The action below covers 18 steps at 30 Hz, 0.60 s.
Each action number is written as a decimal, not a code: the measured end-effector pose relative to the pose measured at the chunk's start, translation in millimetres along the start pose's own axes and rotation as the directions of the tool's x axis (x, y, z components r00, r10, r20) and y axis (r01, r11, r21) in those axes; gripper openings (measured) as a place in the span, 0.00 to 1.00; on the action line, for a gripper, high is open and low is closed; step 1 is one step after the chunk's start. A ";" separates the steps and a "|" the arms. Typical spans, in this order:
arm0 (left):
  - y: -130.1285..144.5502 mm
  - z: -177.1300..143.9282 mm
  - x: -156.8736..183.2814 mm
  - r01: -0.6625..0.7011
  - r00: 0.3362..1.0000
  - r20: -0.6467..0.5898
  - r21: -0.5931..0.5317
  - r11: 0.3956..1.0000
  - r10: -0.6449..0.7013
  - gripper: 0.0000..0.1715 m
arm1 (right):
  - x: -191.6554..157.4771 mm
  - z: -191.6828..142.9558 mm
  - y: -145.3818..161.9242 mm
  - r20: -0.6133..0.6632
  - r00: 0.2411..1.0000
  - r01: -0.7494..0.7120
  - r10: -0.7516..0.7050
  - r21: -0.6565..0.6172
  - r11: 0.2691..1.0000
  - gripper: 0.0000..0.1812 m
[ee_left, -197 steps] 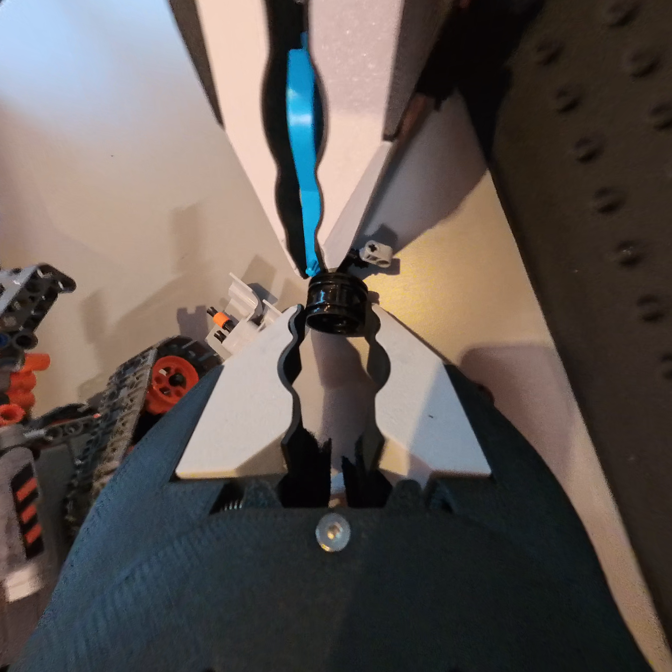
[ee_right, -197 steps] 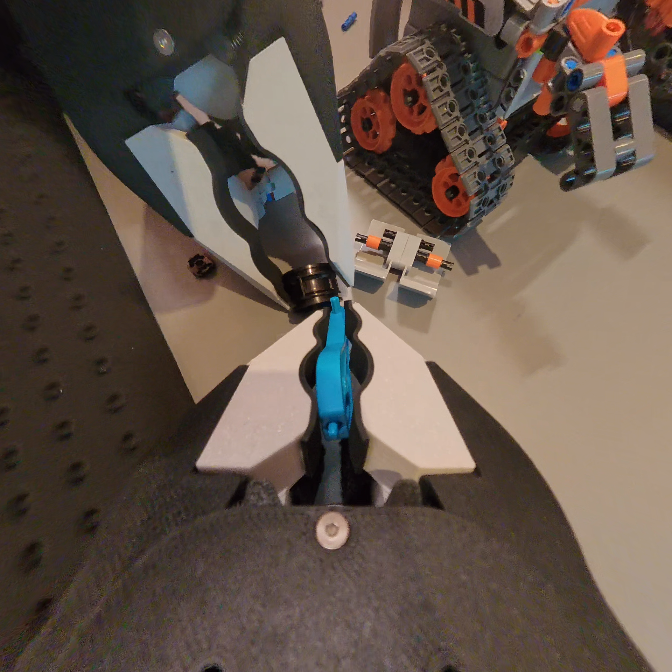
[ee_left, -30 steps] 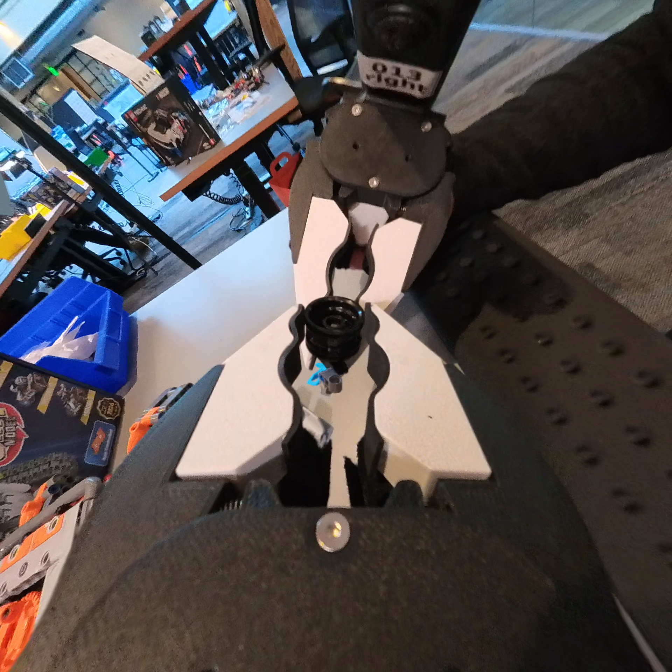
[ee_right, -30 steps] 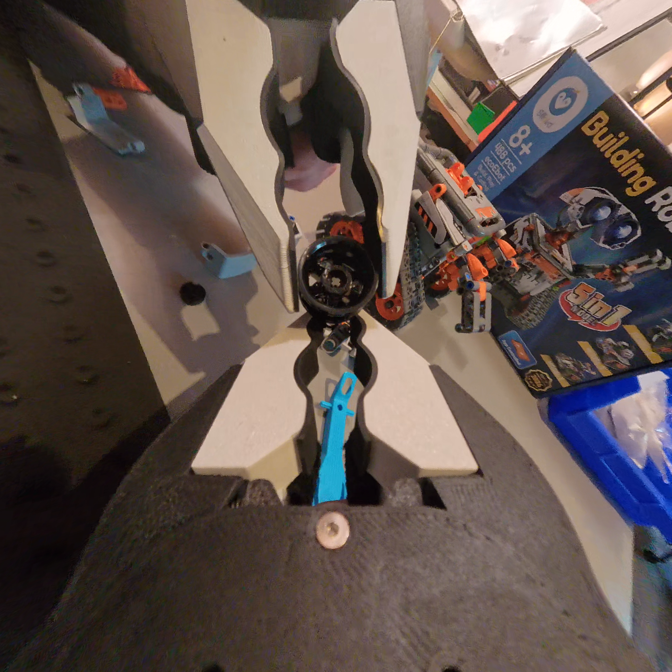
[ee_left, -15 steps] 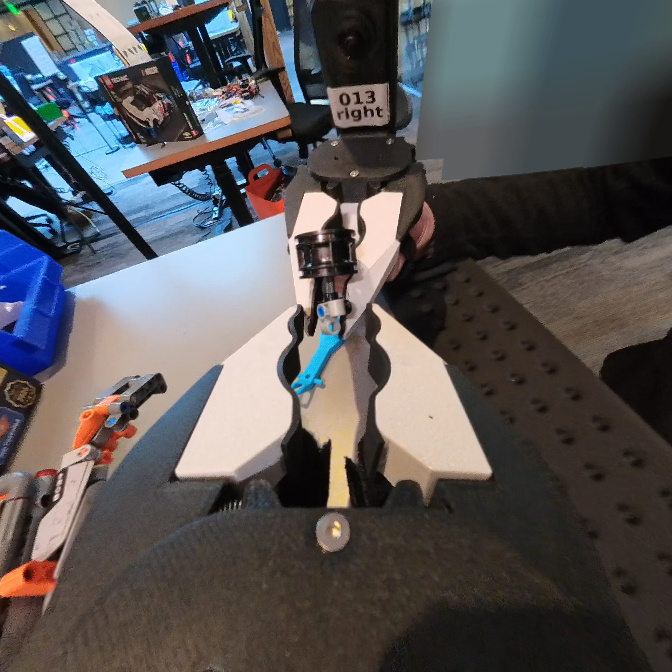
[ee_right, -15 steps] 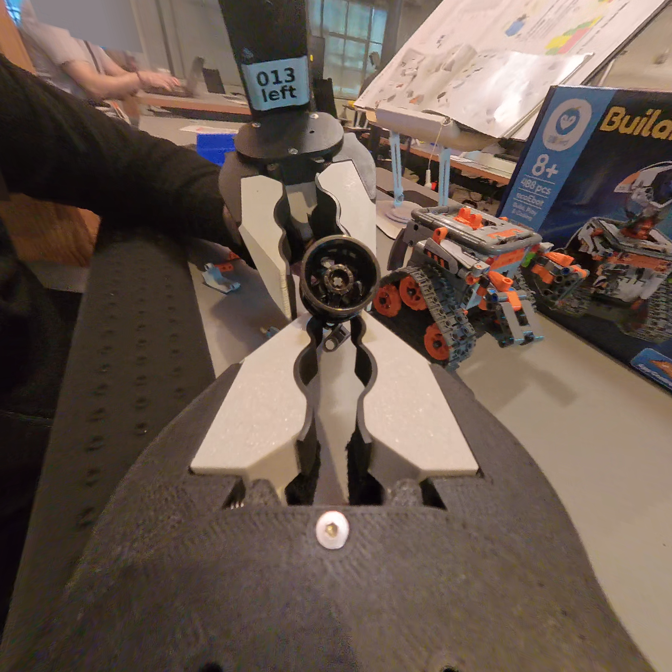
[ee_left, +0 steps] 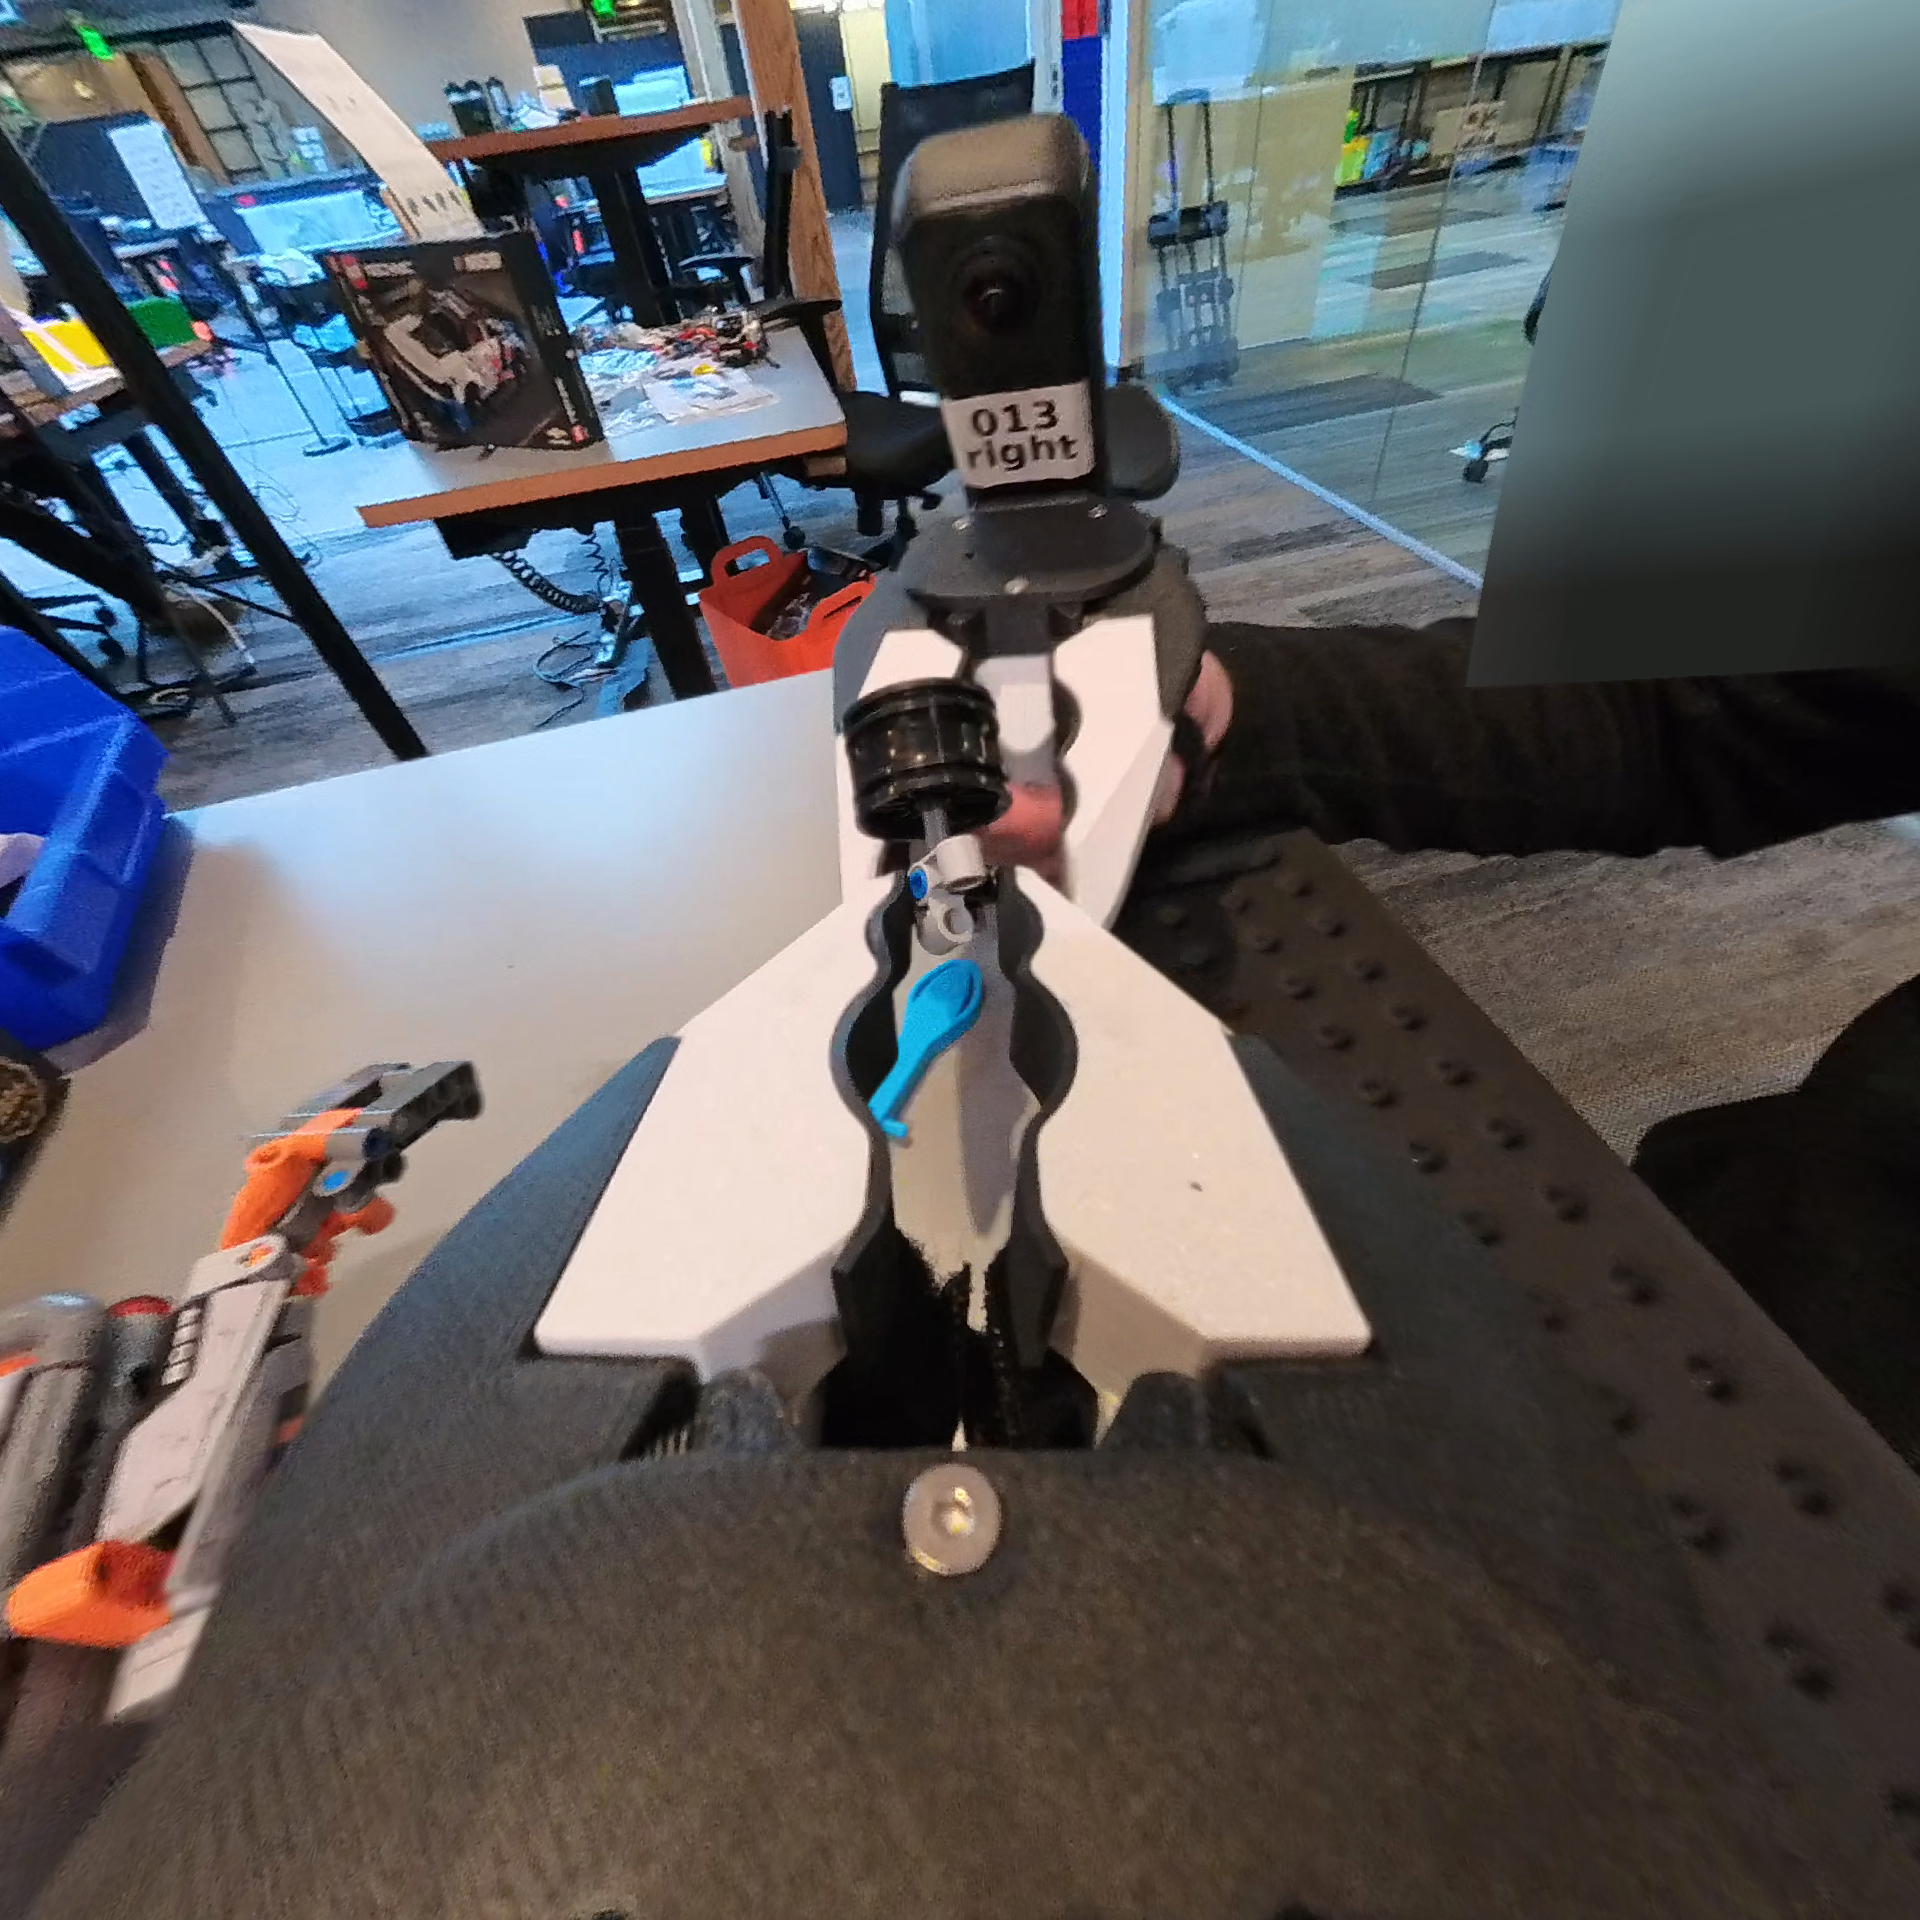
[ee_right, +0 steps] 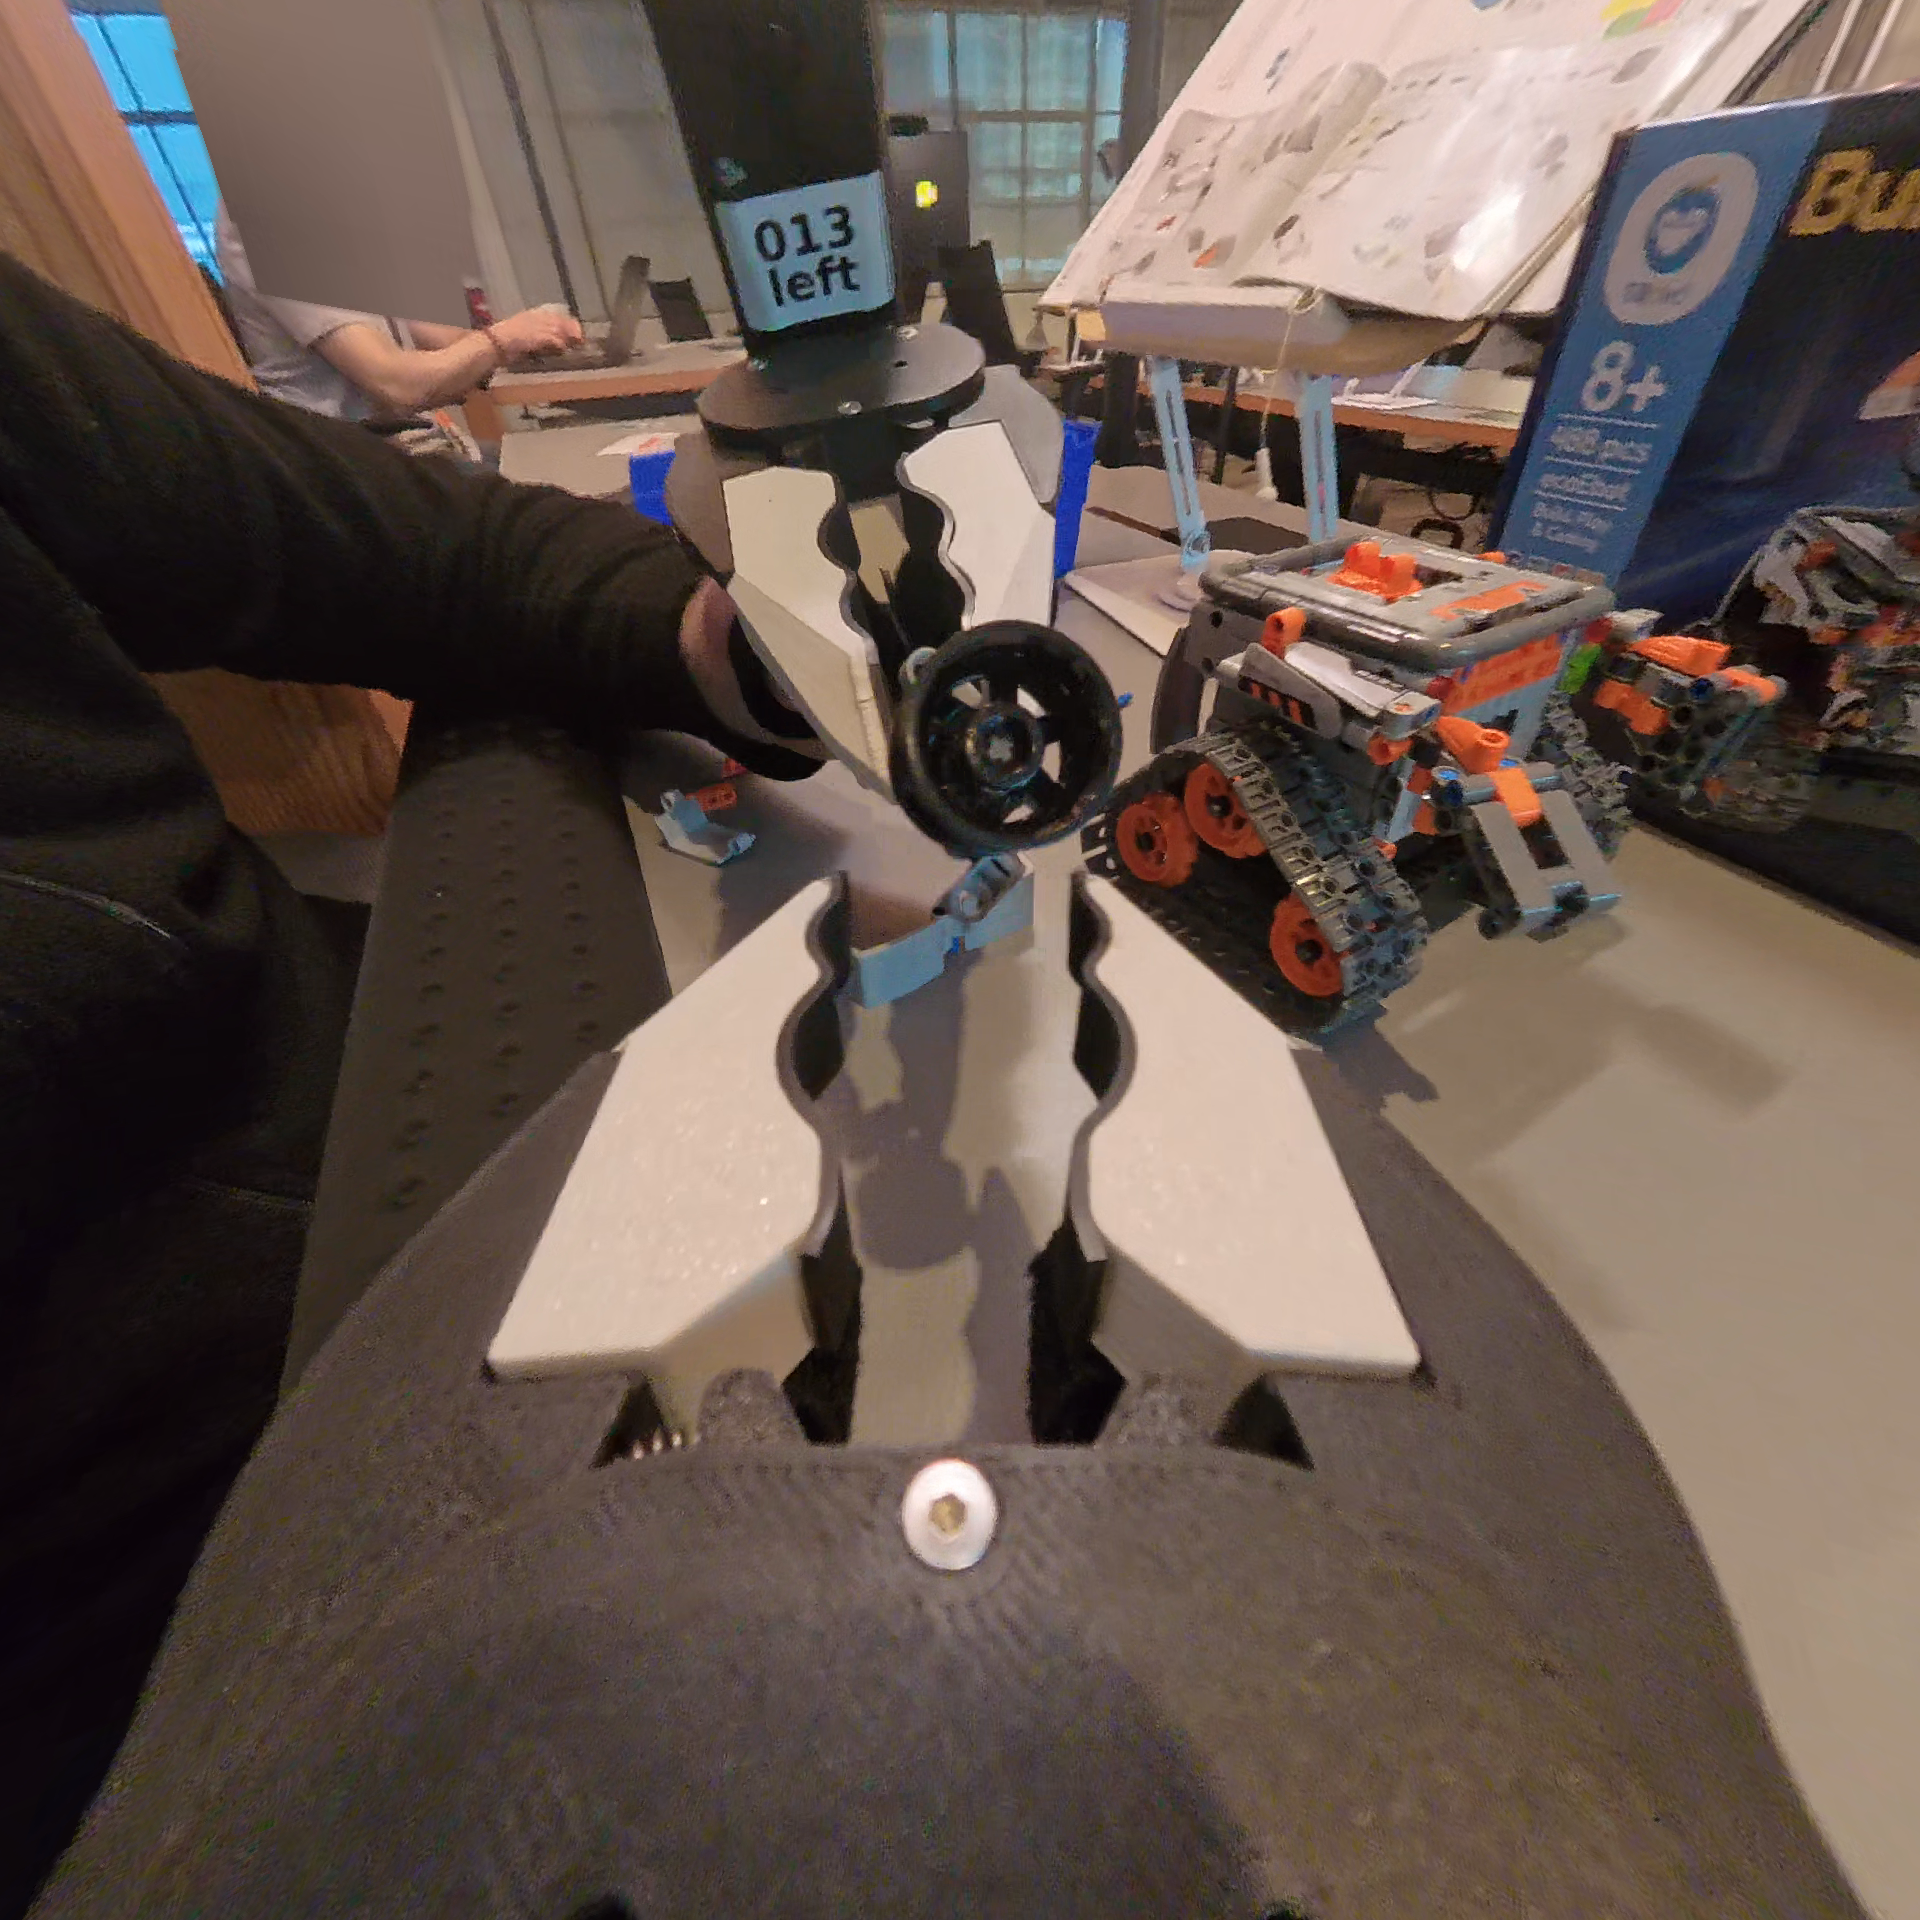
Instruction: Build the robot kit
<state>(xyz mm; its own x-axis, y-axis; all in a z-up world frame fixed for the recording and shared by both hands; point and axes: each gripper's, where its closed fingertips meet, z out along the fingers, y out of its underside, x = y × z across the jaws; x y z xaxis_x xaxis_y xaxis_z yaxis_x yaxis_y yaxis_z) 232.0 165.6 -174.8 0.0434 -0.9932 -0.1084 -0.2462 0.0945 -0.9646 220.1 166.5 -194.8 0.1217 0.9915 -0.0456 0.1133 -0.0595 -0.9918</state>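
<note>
Left wrist view: your left gripper (ee_left: 940, 914) is closed tight on a grey connector (ee_left: 951, 883), with a black wheel (ee_left: 923, 758) on top.
A blue lever (ee_left: 928, 1029) shows in the gap between its fingers (below the connector). Your right gripper (ee_right: 956, 888) is spread wide and holds nothing, just beside the wheel. A tracked toy vehicle (ee_right: 1382, 748) stands on the table (ee_right: 1662, 1143).

Orange-and-grey brick piece (ee_left: 156, 1382) at near left: motion-blurred, cut by frame edge. Blue bin (ee_left: 62, 831) at far left, cropped. Blue box (ee_right: 1745, 436) at far right runs out of frame. Grip point on black wheel (ee_right: 1003, 738) hidden behind wheel itself. Small grey connector (ee_right: 982, 888) beneath it: shape unclear.
</note>
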 end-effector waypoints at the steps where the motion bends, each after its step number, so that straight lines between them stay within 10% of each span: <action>1: 1.4 -0.9 -2.2 -0.028 1.000 0.013 -0.030 0.999 0.028 0.08 | 0.2 -4.7 -4.4 -0.003 1.000 -0.009 0.009 0.018 1.000 0.23; 8: 9.1 8.5 9.0 -0.133 0.991 -0.021 -0.170 0.976 0.131 0.08 | -5.6 -4.0 -21.0 -0.007 1.000 0.001 -0.001 0.047 0.999 0.19; 18: -7.2 13.1 13.3 -0.187 0.982 0.015 -0.053 0.981 0.188 0.15 | -11.9 -10.8 -47.2 0.102 0.986 -0.153 0.132 0.240 0.959 0.17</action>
<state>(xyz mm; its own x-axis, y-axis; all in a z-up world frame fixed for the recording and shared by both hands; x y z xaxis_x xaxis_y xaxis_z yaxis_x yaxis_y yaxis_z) 247.1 152.6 -172.5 0.0106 -0.9566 -0.2911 -0.3012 0.2745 -0.9132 223.9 156.2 -146.2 0.0344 0.9815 -0.1882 -0.1467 -0.1813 -0.9724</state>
